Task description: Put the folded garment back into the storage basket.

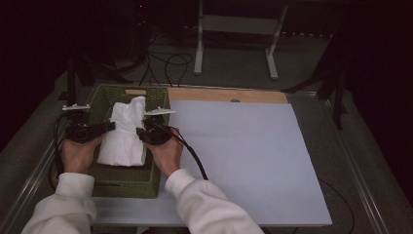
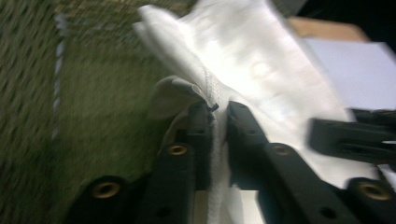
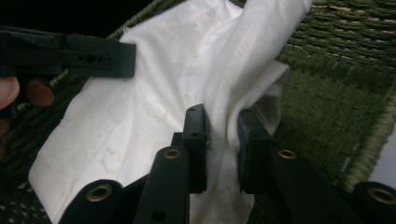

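Two grippers, one cloth: both are on the same white cloth (image 1: 124, 134), pinching it from opposite sides over the green woven basket (image 1: 104, 97).
Cloth location: draped in and over the basket at the left of the table (image 1: 341, 146); far end rises above the basket's far rim, near end lies toward the person.
Long axis: runs near-to-far in the high view, roughly square to the line between the two grippers.
Left gripper (image 2: 217, 109): jaws clenched on a seamed edge of the cloth, fabric squeezed thin between them; it sits on the cloth's left side.
Right gripper (image 3: 223, 116): jaws grasping a bunched fold on the cloth's right edge; the gap looks a bit wider than the left's, and I can't be sure both pads press fully, since the fold hides the contact.
Key relation: cloth lies between the grippers, each jaw pair pointing inward at it. Neither hand is clearly nearer; both have contact at about the cloth's middle.
Next move, my read: lift together and carry right toward the pale mat (image 1: 243, 156), keeping the pull even so the cloth doesn't snag on the basket rim.
Count: one cloth, one basket, one mat, two grippers, one wooden strip (image 1: 229, 95) along the mat's far edge.
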